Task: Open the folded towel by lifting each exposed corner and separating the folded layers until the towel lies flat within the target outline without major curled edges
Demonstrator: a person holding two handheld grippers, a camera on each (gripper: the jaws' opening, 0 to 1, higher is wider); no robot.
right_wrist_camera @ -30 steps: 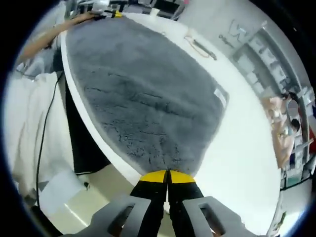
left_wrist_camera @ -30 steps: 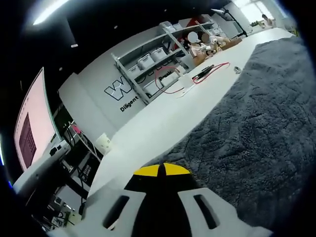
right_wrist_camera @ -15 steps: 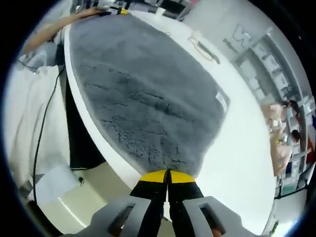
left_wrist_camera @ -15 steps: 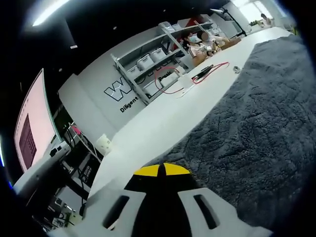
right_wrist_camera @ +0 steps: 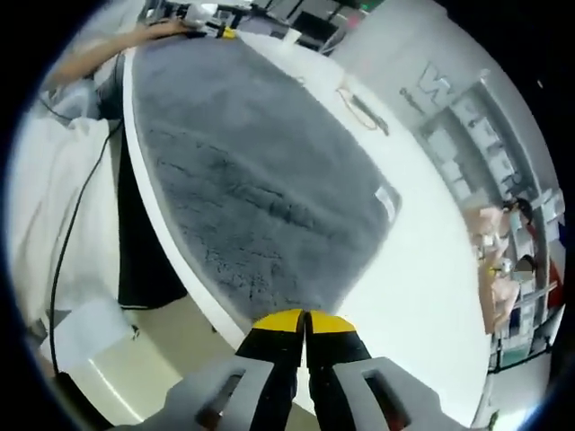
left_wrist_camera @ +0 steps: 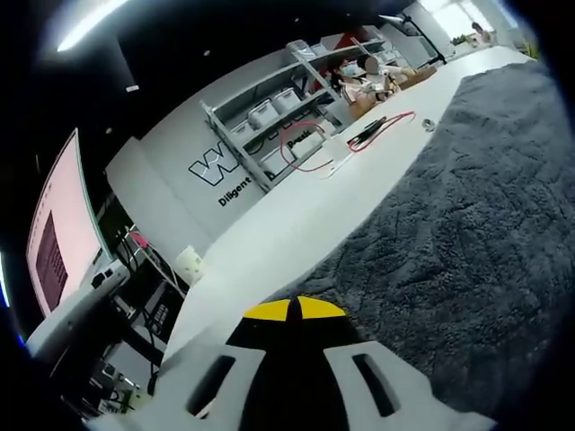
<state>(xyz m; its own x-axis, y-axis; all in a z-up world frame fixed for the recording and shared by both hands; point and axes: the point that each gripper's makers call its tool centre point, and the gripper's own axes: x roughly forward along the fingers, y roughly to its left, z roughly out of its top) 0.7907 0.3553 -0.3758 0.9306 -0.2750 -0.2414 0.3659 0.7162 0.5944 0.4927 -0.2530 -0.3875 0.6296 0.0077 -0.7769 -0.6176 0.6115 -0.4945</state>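
Lying flat: one grey towel (right_wrist_camera: 260, 197), two grippers pinching corners.

The white table (right_wrist_camera: 431, 269) lies bare on the far side of the grey towel (right_wrist_camera: 252, 189), a wide open strip for a gripper to pass. On that strip, toward the far left, a red cable with a dark tool (left_wrist_camera: 373, 135) lies near the towel's edge, with a small metal piece (left_wrist_camera: 430, 126) just beside it. At the table's left end a white cup (right_wrist_camera: 289, 37) stands. Shelving with bins (left_wrist_camera: 269, 112) lines the far wall, well apart.
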